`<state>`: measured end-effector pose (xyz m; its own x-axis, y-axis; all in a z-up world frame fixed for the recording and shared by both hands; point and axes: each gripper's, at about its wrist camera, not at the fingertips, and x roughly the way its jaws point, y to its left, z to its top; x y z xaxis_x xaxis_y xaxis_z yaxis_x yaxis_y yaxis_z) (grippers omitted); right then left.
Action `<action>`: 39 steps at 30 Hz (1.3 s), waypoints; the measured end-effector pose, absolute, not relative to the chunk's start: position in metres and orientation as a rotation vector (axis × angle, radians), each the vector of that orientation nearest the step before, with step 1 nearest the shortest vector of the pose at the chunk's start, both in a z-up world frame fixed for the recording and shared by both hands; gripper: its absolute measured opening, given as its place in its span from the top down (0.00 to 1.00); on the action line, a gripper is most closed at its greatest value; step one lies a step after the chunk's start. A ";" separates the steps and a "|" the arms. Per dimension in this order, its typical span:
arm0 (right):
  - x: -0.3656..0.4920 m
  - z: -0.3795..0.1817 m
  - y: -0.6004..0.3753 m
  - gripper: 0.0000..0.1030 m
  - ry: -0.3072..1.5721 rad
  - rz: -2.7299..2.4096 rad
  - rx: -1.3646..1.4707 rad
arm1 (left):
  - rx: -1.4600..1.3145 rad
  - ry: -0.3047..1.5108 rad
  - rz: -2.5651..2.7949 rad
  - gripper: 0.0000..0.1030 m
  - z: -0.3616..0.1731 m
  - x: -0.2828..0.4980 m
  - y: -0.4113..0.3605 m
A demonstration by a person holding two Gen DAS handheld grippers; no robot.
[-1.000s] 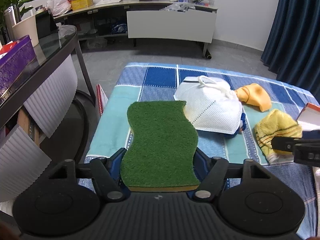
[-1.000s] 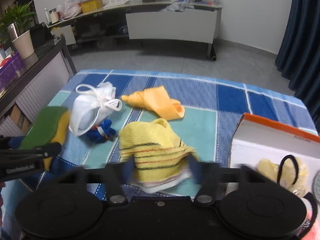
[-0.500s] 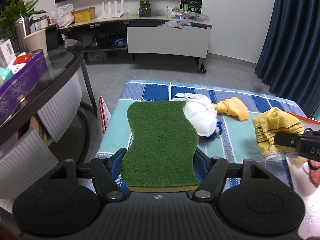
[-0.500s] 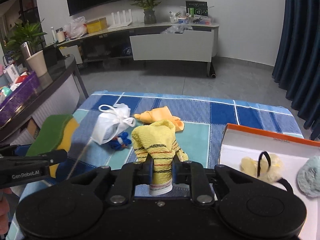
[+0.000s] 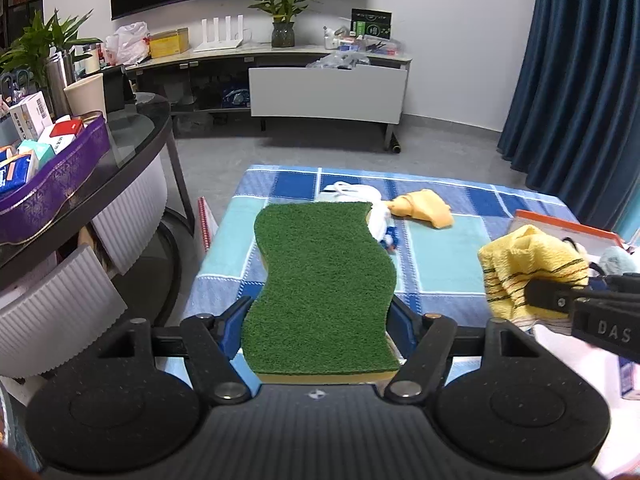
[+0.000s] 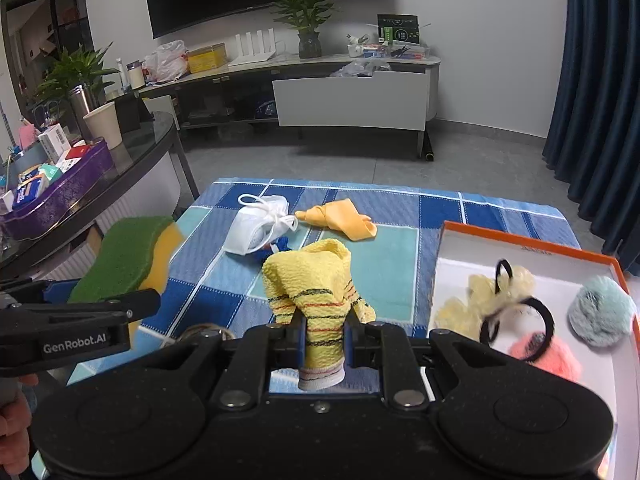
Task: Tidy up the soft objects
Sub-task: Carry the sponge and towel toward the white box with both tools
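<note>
My left gripper (image 5: 320,320) is shut on a green and yellow sponge (image 5: 320,288), held above the blue checked cloth (image 5: 432,264); it also shows in the right wrist view (image 6: 120,260). My right gripper (image 6: 324,328) is shut on a yellow striped sock (image 6: 316,292), lifted above the cloth; the sock also shows in the left wrist view (image 5: 528,264). A white face mask (image 6: 260,224) with a small blue item (image 6: 282,244) and an orange cloth (image 6: 340,220) lie on the checked cloth.
An orange-rimmed white box (image 6: 532,248) at the right holds fluffy hair ties (image 6: 500,292) and a blue-grey pom-pom (image 6: 600,312). A glass table (image 5: 132,140) with a purple tray (image 5: 52,184) stands at the left. A TV cabinet (image 6: 348,96) stands beyond.
My right gripper closed on the yellow sock and lifted it off the cloth. Both grippers rose and pulled back, the sponge still in the left.
</note>
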<state>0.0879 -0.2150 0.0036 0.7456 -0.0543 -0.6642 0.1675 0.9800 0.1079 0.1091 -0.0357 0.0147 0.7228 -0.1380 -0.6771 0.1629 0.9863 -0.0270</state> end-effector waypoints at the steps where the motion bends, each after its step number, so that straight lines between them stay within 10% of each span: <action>1: 0.083 0.004 -0.214 0.79 0.718 -0.124 0.167 | 0.035 0.740 -0.167 0.31 0.016 0.105 -0.037; 39: -0.027 0.014 -0.227 0.79 0.663 -0.196 0.181 | 0.002 0.707 -0.243 0.31 0.018 0.023 -0.068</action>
<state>-0.0268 -0.2268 0.0136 0.7707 -0.1226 -0.6253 0.2374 0.9659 0.1033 0.0228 -0.0679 0.0184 0.7335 -0.2202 -0.6430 0.2214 0.9719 -0.0803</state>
